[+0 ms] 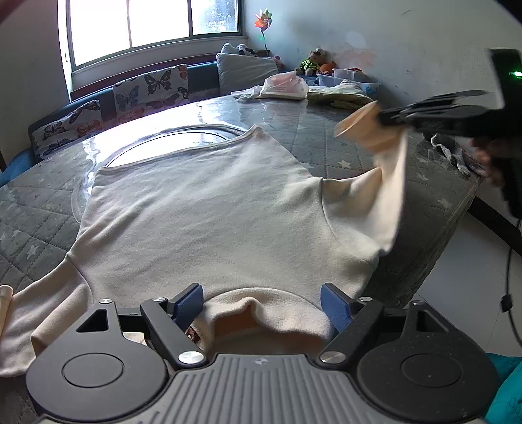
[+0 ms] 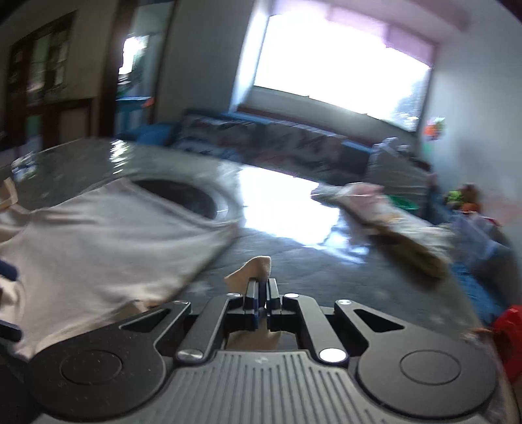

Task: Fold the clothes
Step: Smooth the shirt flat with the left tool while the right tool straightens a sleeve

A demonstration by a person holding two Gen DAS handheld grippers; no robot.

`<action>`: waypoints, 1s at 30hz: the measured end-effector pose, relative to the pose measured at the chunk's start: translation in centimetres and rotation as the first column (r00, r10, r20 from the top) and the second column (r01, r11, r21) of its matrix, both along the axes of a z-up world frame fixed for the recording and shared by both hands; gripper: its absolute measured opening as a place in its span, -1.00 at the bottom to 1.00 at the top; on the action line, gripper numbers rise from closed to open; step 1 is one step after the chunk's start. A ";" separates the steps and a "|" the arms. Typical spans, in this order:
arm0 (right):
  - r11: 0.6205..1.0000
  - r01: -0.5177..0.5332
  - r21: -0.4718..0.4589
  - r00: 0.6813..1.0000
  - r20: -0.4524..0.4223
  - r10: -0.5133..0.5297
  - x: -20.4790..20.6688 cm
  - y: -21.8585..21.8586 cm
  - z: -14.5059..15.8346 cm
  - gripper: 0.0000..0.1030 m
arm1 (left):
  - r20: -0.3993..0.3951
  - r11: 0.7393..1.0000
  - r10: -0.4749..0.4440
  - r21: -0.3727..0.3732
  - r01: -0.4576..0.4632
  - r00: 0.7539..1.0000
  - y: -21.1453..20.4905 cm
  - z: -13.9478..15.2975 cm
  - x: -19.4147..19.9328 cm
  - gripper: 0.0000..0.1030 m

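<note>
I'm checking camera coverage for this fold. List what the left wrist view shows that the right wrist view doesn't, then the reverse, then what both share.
Only the left wrist view: the left gripper, open over the collar of the cream top; butterfly cushions; the right gripper seen from outside, lifting a sleeve.

Only the right wrist view: the right gripper close up, shut on the sleeve cuff; a dark doorway; a red thing at the right edge.

Both: the top, the quilted table cover, the bright window, the pinwheel.

Motion blur smears the right wrist view, and the sweater's left sleeve (image 1: 19,313) runs off-frame.
</note>
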State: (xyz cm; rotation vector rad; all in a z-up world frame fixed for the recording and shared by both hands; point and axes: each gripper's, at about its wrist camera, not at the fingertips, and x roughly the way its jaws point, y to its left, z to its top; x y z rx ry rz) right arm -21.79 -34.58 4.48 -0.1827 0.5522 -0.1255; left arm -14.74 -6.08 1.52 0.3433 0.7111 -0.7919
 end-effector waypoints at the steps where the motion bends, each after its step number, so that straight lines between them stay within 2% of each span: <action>1: 0.999 0.037 -0.006 0.999 0.009 -0.037 -0.7 -0.7 0.3 -0.95 | 0.000 1.000 0.001 0.000 -0.001 1.000 0.0 0.0 0.0 0.61; 4: 0.989 0.147 -0.023 0.989 0.036 -0.146 -3.0 -2.9 1.1 -0.95 | 0.002 1.000 -0.002 0.000 0.002 1.000 0.0 0.0 0.1 0.62; 6: 0.980 0.200 -0.004 0.980 0.006 -0.200 -4.1 -4.0 0.6 -0.94 | 0.000 1.000 -0.005 0.000 0.005 1.000 0.1 0.0 0.1 0.62; 9: 0.963 0.271 0.014 0.962 -0.052 -0.269 -5.7 -5.4 -0.6 -0.84 | -0.001 1.000 -0.010 0.001 0.010 1.000 0.1 0.0 0.1 0.63; 11: 0.955 0.298 0.005 0.953 -0.057 -0.297 -6.0 -5.7 -0.9 -0.66 | -0.002 1.000 -0.015 0.004 0.015 1.000 0.1 0.1 0.1 0.63; 13: 0.954 0.299 0.003 0.954 -0.036 -0.298 -6.0 -5.4 -0.5 -0.56 | -0.001 1.000 -0.022 0.004 0.022 1.000 0.1 0.2 -0.1 0.63; 15: 0.967 0.255 0.029 0.967 -0.028 -0.254 -5.5 -4.9 -0.1 -0.55 | -0.008 1.000 -0.028 -0.003 0.028 1.000 0.2 0.4 -0.2 0.66; 19: 0.980 0.149 0.129 0.986 -0.089 -0.138 -3.1 -3.6 -1.7 -0.44 | -0.008 0.999 -0.043 -0.003 0.043 0.999 0.4 0.6 -0.7 0.69; 22: 0.975 0.142 0.171 0.983 -0.137 -0.119 -2.2 -3.8 -3.5 -0.38 | -0.013 0.999 -0.046 -0.007 0.046 0.999 0.8 0.9 -0.8 0.69; 24: 0.967 0.166 0.191 0.976 -0.169 -0.135 -2.0 -4.6 -4.5 -0.34 | -0.011 0.999 -0.046 -0.020 0.045 0.999 1.3 1.3 -0.7 0.69; 25: 0.967 0.179 0.181 0.974 -0.171 -0.148 -2.0 -5.0 -4.5 -0.23 | -0.011 0.999 -0.044 -0.028 0.044 0.999 1.6 1.6 -0.5 0.69; 26: 0.966 0.192 0.171 0.972 -0.171 -0.162 -2.0 -5.3 -4.5 -0.20 | -0.007 0.999 -0.039 -0.033 0.039 0.999 1.8 1.8 -0.3 0.69; 30: 0.966 0.215 0.142 0.966 -0.178 -0.189 -1.7 -6.0 -3.9 -0.20 | 0.018 0.998 0.005 -0.058 -0.004 1.000 3.0 3.1 1.0 0.69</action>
